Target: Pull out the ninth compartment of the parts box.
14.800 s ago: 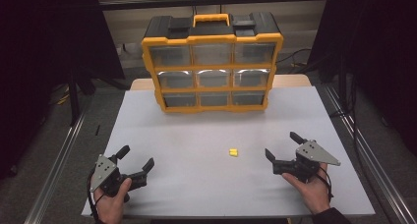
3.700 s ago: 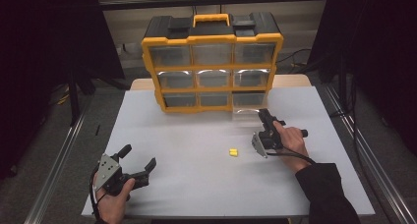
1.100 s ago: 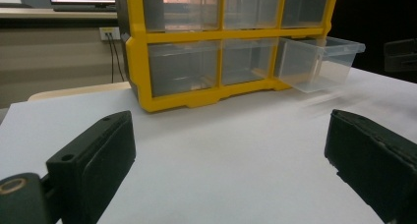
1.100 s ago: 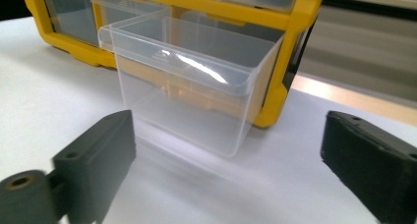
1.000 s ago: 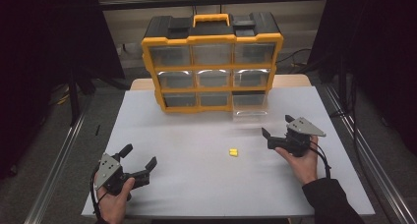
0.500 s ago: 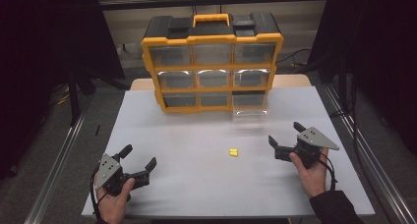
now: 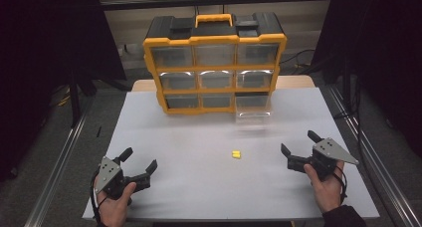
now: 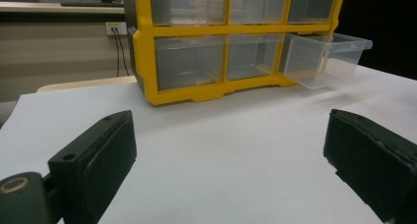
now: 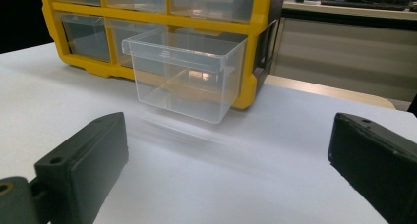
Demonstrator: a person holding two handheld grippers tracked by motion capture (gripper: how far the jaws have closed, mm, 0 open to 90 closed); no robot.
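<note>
High view shows yellow piece (image 7: 236, 154) mid-table. Right tongs (image 7: 300, 151) face pulled-out clear drawer (image 9: 184, 72). Left tongs (image 7: 139, 164) near front-left corner. Both spread wide, empty.

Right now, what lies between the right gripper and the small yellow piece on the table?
Nothing: in the high view, bare white table runs from the right gripper to the yellow piece.

Cabinet (image 7: 215, 62) is sitting at the table's (image 7: 199, 187) far edge, its bottom-right drawer (image 7: 253, 112) sticking out toward the person. Small block (image 7: 236, 154) is lying mid-table, in front of that drawer. Left gripper (image 7: 138, 166) is resting near-left, right gripper (image 7: 297, 148) near-right, block lying between them.
</note>
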